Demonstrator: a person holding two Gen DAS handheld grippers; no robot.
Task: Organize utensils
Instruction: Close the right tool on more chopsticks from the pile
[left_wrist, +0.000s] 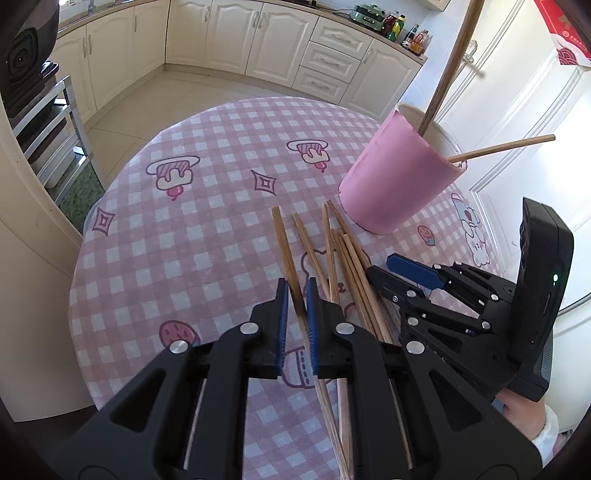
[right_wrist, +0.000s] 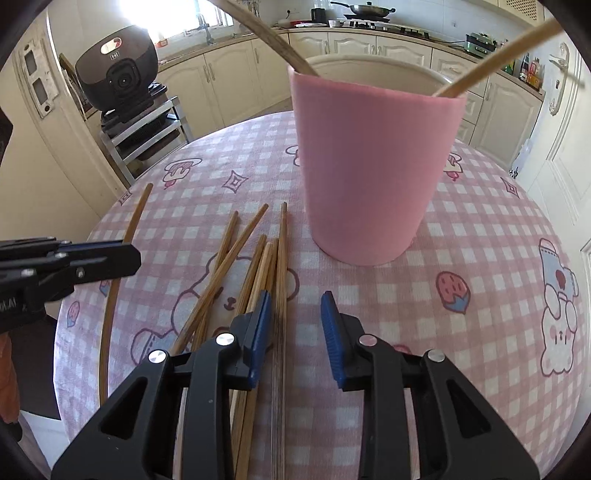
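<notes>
Chopstick (left_wrist: 286, 254) pinched in my left gripper (left_wrist: 297, 299); right gripper (right_wrist: 295, 314) half-spread over another chopstick (right_wrist: 282, 258), so close squarely, then cup (right_wrist: 373, 166) at 12 o'clock.

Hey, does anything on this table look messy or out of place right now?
Yes. A loose pile of chopsticks lies crisscrossed on the checked tablecloth beside the pink holder, which has only two sticks inside. One chopstick is pinched in the left tongs.
</notes>
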